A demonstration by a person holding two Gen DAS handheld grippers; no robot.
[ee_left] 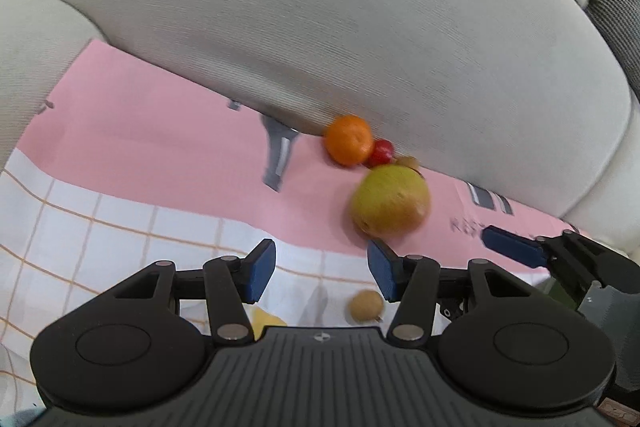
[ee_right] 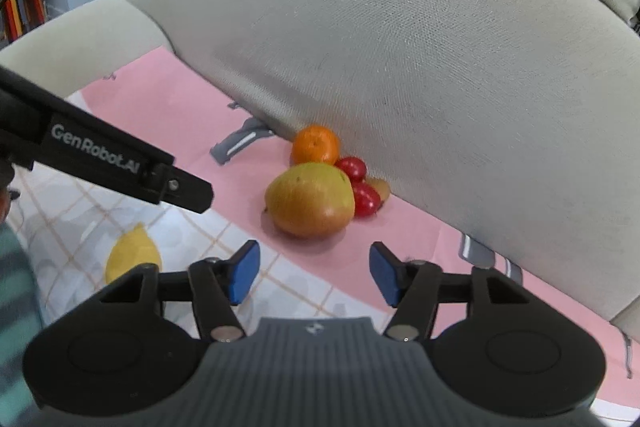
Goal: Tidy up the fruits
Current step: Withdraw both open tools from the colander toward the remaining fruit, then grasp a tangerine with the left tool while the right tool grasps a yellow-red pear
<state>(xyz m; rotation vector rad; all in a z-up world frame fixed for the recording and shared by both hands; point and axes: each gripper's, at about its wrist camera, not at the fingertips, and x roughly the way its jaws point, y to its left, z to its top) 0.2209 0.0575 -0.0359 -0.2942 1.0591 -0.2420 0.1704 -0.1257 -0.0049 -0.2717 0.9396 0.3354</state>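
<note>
The fruits lie on a sofa seat [ee_right: 192, 107] covered with a pink cloth, and most of them are gathered at the back edge of the seat, against the back cushion [ee_right: 400, 67]. The mango [ee_right: 310, 205] is the front one of this group. Behind it the orange [ee_right: 315, 145] touches the cushion, and two red tomatoes [ee_right: 358, 183] sit between the mango and the cushion.

The right claw [ee_right: 314, 275] is apart and holds nothing. The mango lies straight ahead of it, near, almost on the middle line between its two blue pads [ee_right: 243, 275]. The long axis of the mango runs left to right, so it is across the opening. In my judgement this claw is better placed for the mango and needs mostly to go forward.

The left claw [ee_left: 322, 277] is also apart and empty. In its view the mango [ee_left: 390, 201] lies ahead but toward the right pad, so it must shift right first. A small brown fruit [ee_left: 366, 307] lies under this claw on the checked white cloth [ee_left: 100, 227], and a lemon [ee_right: 134, 257] lies on the same cloth, toward the front edge of the seat.
</note>
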